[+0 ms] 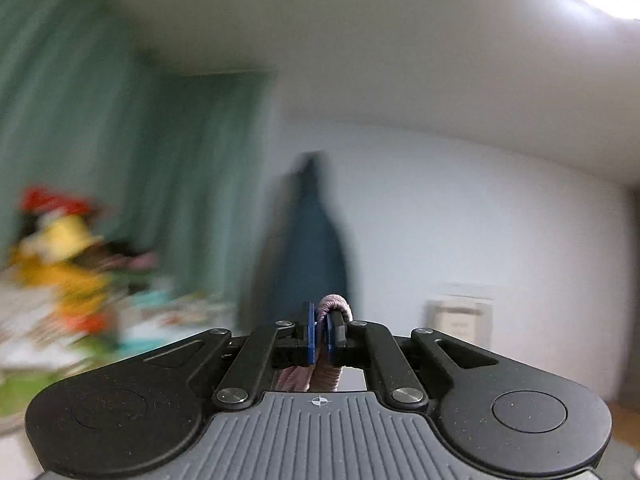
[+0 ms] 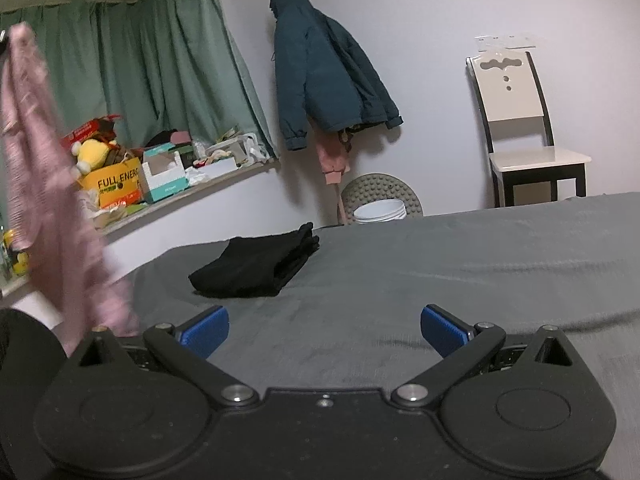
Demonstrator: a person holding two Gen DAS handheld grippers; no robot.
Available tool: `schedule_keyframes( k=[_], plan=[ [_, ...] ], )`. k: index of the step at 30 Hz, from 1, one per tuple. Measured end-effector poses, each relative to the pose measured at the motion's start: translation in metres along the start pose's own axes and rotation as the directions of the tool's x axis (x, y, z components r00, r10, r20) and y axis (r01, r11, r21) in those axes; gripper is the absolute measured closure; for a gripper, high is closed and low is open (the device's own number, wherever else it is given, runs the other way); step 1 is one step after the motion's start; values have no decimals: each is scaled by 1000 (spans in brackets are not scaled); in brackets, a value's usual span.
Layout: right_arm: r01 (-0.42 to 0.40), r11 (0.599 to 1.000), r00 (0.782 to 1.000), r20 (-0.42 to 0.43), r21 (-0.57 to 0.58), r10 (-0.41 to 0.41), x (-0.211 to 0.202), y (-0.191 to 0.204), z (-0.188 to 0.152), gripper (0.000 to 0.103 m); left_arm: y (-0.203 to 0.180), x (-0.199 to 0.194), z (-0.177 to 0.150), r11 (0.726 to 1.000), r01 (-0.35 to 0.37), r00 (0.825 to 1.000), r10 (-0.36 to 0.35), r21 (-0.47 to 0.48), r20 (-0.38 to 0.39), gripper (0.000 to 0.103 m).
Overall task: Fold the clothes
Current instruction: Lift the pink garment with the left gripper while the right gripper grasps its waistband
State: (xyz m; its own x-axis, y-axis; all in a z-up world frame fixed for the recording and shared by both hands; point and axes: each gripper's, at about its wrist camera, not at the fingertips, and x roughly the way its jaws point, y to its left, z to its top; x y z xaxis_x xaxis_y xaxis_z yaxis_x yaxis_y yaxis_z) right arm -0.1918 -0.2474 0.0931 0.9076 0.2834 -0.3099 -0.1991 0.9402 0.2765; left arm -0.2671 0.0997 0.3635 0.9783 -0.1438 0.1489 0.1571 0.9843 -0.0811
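Left gripper (image 1: 320, 334): jaws clenched on a pink ribbed knit garment (image 2: 44, 184), hanging at far left.
Right gripper (image 2: 324, 330): jaws released, over the grey bed blanket (image 2: 460, 264).
Folded black garment (image 2: 256, 266): on the blanket, left of centre.

The pink garment (image 2: 44, 184) is a soft ribbed knit. The bed (image 2: 440, 264) wears a matt grey fleecy cover, and the folded black clothes (image 2: 256, 268) are dull cloth. Each hand-held gripper (image 2: 324, 330) is speckled matt black plastic with ridged blue pads (image 2: 442, 326) and shiny metal rivets (image 2: 410, 393).
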Motion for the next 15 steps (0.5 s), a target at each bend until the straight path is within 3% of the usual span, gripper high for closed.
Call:
schedule_keyframes(
  k=[3,6,8,10,13,15],
  plan=[
    [-1,1000,1000,28,12,1,-2,-2,4,0,-49,4,-19,986,165,985,-163,32,-48,98],
    [0,1000,998,69,26,-2,-9,-3,8,0,-84,0,-62,965,260,954,-249,47,-164,98],
    [8,999,993,119,38,-12,-22,-4,13,0,-99,-1,-101,956,291,925,-271,40,-266,98],
    [35,997,992,127,-62,-27,-27,10,10,0,-107,0,-137,956,295,890,-271,10,-366,98],
    [79,970,990,134,-229,-49,-31,34,4,0,-117,-1,-179,957,288,855,-266,-21,-446,98],
    [108,935,988,141,-336,-64,-34,50,-1,0,-126,4,-197,958,284,843,-265,-31,-468,98]
  ],
)
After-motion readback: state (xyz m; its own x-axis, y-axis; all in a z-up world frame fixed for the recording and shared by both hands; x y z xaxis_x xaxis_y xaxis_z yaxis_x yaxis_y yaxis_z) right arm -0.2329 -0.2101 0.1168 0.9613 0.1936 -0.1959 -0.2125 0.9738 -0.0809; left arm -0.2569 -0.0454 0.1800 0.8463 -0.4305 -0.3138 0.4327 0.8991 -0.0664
